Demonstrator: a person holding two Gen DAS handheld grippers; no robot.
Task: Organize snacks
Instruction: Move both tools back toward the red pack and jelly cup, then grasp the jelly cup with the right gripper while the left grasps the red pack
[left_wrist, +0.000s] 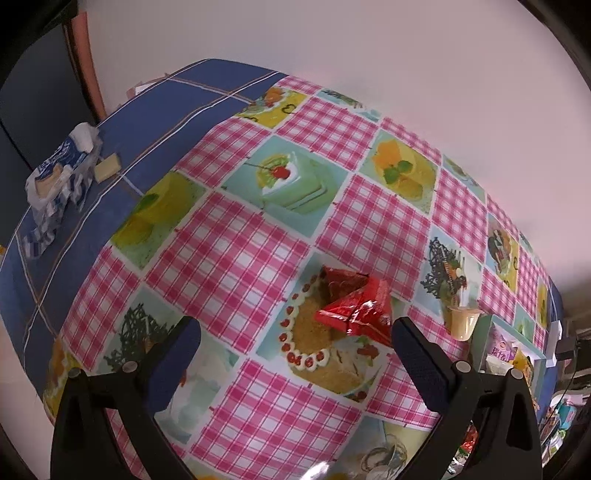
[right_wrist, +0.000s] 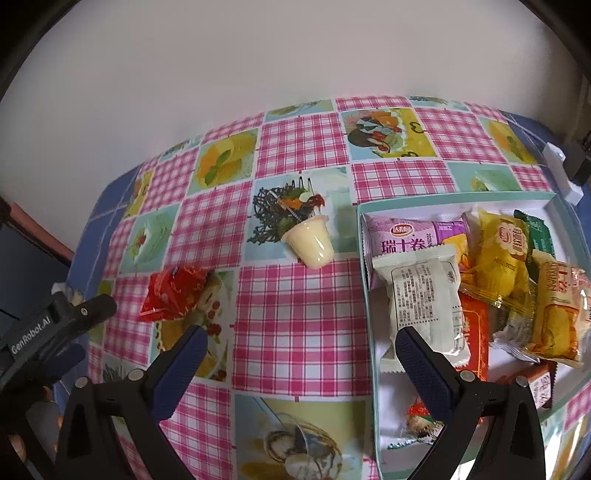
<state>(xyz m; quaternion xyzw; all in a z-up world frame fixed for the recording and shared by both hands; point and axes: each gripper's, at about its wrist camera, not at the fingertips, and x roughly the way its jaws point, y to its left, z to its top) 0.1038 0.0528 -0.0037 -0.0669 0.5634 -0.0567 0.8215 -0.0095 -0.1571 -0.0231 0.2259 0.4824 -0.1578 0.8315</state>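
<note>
**Two snacks out on the cloth, the rest in the box**

Using the snack box (right_wrist: 373, 291) as the anchor: it sits on the tabletop (right_wrist: 299, 317), which has a pink checked cloth with dessert pictures. The box holds a pile of wrapped snacks, with a white packet (right_wrist: 424, 295) at its left wall and a purple packet (right_wrist: 410, 232) just behind that.

Left of the box, apart from it, a jelly cup (right_wrist: 310, 242) lies tipped on its side. Further left of the box is a crinkly red packet (left_wrist: 354, 306), flat on the cloth.

The left gripper (left_wrist: 295, 343) hovers with its jaws wide open and empty, the red packet just ahead of the right finger. The right gripper (right_wrist: 299, 354) is spread open too, empty, one finger over the box edge. Far from the box there's a blue-and-white pack (left_wrist: 59, 173), maybe tissues, hard to tell.
</note>
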